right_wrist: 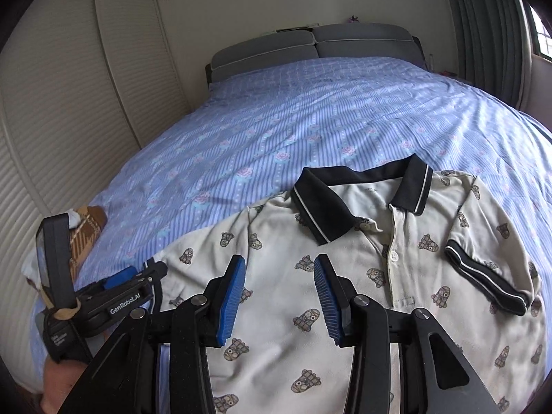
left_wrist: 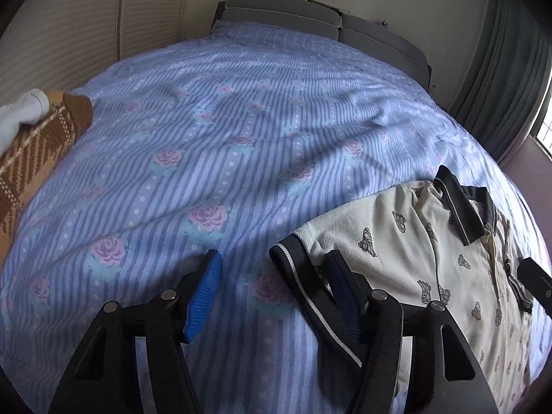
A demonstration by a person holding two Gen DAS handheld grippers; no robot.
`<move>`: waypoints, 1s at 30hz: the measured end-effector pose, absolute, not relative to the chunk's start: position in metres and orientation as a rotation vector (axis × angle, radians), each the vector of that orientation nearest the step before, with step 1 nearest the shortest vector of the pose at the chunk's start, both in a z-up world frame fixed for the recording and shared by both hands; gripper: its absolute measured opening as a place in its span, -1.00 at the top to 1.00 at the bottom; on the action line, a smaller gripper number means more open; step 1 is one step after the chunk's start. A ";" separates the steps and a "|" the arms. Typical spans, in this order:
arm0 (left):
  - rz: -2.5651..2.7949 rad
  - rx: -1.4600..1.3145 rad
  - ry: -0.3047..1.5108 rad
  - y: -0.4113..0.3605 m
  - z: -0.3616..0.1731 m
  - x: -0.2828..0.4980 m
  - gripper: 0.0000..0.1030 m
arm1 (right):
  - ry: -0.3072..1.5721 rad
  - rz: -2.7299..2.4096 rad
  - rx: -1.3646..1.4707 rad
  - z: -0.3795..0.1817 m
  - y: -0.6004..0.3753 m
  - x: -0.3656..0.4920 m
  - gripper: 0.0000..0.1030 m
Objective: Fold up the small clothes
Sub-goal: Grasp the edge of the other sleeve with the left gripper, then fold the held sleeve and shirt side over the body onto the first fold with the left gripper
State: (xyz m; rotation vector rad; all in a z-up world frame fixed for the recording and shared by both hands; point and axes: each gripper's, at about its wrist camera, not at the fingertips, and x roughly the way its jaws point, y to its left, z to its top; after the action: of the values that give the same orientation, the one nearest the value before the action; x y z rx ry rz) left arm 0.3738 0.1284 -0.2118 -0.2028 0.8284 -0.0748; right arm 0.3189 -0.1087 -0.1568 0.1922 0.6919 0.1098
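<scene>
**Left claw lined up on the sleeve cuff**

I had the polo shirt lying face up and flat on the bed, collar toward the headboard, so both sleeves were reachable. My left gripper stood partly open astride the dark sleeve cuff, pads not yet pressing it; I judged that the start of folding the sleeve inward. My right gripper hovered open and empty over the chest, ready to steady the cloth.
</scene>
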 end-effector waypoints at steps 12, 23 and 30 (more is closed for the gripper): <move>-0.157 -0.312 0.840 0.127 -0.213 0.380 0.67 | 0.692 0.100 0.213 -0.155 -0.118 0.311 0.17; -0.186 -0.238 0.730 0.081 -0.146 0.351 0.78 | 0.654 0.078 0.249 -0.140 -0.152 0.286 0.17; -0.278 -0.138 0.733 -0.001 -0.128 0.349 0.78 | 0.641 0.026 0.310 -0.136 -0.201 0.276 0.17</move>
State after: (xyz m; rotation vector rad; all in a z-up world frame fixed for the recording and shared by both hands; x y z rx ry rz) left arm 0.3489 -0.0008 -0.1279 -0.1377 0.7326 -0.2778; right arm 0.2755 -0.2006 -0.1361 0.3105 0.6407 0.0258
